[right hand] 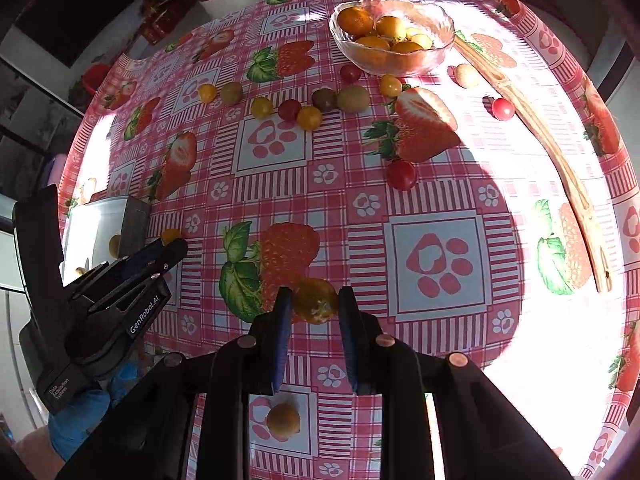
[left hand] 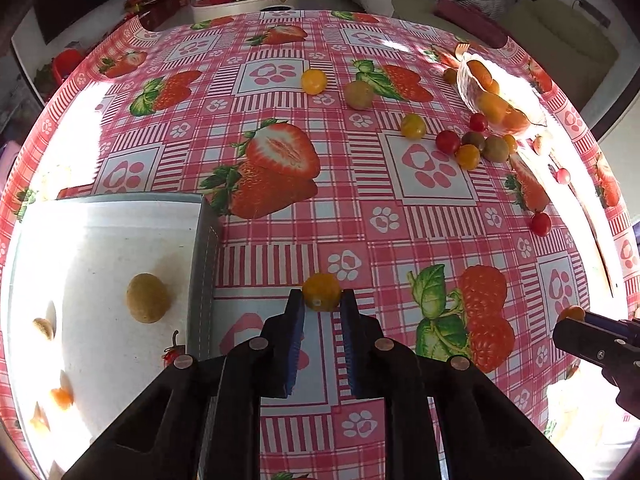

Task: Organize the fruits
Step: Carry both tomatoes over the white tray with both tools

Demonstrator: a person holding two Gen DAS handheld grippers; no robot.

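1. A yellow tomato [left hand: 321, 292] is held between the blue pads of the left gripper [left hand: 322, 307], whose jaws are closed narrowly around it, just to the right of the grey box [left hand: 206, 264].
2. An orange fruit [right hand: 314, 301] is clamped in the right gripper [right hand: 314, 305]; its jaws are set only as wide as the fruit, above the surface [right hand: 436, 196].
3. Inside the grey box, a yellowish round fruit [left hand: 147, 298], a small red fruit with a stem [left hand: 173, 354] and several pieces washed out by glare are seen on the white bottom.
4. A glass bowl [right hand: 440, 46] at the far side of the surface is filled with orange and yellow fruit.
5. In front of the bowl, a loose row of small tomatoes is scattered, among them a red one [right hand: 289, 109], a yellow one [right hand: 309, 117] and a green-brown one [right hand: 353, 99].
6. A single red tomato [right hand: 402, 175] is found apart from the row, nearer the middle of the surface.
7. A pair of wooden tongs [right hand: 536, 128] is laid lengthwise to the right of the bowl.
8. Another orange fruit [right hand: 283, 419] is seen on the surface beneath the right gripper.
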